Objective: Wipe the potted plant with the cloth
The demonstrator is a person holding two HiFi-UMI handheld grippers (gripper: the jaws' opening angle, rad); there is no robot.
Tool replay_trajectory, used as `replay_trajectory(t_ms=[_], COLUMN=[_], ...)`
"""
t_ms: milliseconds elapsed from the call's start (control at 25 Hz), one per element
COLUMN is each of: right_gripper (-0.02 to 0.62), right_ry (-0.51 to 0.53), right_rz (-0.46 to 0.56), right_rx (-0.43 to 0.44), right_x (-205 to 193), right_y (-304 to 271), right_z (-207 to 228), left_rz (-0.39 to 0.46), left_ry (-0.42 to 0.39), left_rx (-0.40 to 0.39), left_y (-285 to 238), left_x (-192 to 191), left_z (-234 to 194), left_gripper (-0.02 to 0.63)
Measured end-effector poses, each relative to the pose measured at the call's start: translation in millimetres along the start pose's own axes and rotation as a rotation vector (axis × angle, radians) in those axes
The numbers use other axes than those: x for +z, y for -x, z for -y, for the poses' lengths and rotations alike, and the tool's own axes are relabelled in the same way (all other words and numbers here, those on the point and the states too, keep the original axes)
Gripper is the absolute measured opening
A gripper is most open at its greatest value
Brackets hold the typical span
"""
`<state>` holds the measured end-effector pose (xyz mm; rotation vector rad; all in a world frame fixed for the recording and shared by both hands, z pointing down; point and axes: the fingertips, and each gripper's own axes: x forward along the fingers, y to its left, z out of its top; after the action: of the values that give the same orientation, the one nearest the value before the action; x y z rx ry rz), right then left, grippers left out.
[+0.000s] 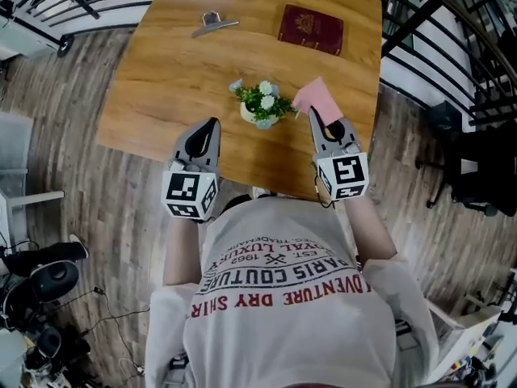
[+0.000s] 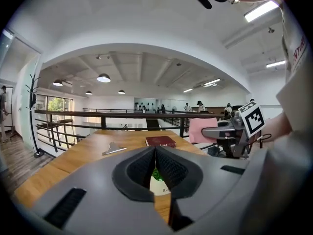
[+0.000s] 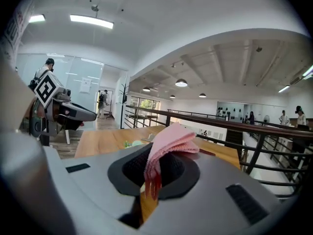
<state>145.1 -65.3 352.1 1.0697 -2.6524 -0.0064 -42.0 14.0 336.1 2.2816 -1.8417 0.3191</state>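
Note:
A small potted plant (image 1: 260,105) with green leaves and pale flowers in a white pot stands near the front edge of the wooden table (image 1: 170,63). My right gripper (image 1: 313,113) is shut on a pink cloth (image 1: 317,98), which sticks up beside the plant's right side. In the right gripper view the cloth (image 3: 166,146) bulges out of the closed jaws. My left gripper (image 1: 213,124) is shut and empty, just left of and nearer than the plant. Through the left gripper's jaws a slice of the white pot (image 2: 157,185) shows.
A dark red booklet (image 1: 311,29) lies at the table's far right and a metal clip (image 1: 212,24) at the far middle. Black railings (image 1: 436,23) run along the table's right and far sides. Wooden floor (image 1: 89,200) surrounds the table.

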Motion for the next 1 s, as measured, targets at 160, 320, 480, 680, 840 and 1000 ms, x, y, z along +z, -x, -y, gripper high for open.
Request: replay_trajectory(t_ms=[160,320,480,680,840,1000], right_gripper=[0.037,0.037,0.035,0.037,0.037,0.035], right_ry=[0.019,0.002,-0.045,-0.152,-0.181,-0.109], right_rz=[-0.082,-0.169,-0.275,-0.386,-0.443,-0.444], right_rx=[-0.084,-0.145,-0.172,-0.229,-0.218,-0.169], right_x=[-29,-60,-95,-141,-160,-160], right_y=[-8,-18,-29,-40,-52,-72], right_z=[21,26,21,10,-8,-22], left_rz=[-0.078,-0.146,-0.263,-0.342,-0.360,-0.381], left_ry=[0.003,0.022,0.054,0.049,0.049,0.028], left_rx=[-0.038,-0.115,-0.247,-0.385,-0.447,-0.486], left_y=[-30,-56,-78,-99,-113,-120], left_x=[-24,-51,-84,-110,-118,-125], left_z=[-3,-8,-2,12,20,22], left_gripper=[0.017,0.017,0.017,0.017,0.017,0.017])
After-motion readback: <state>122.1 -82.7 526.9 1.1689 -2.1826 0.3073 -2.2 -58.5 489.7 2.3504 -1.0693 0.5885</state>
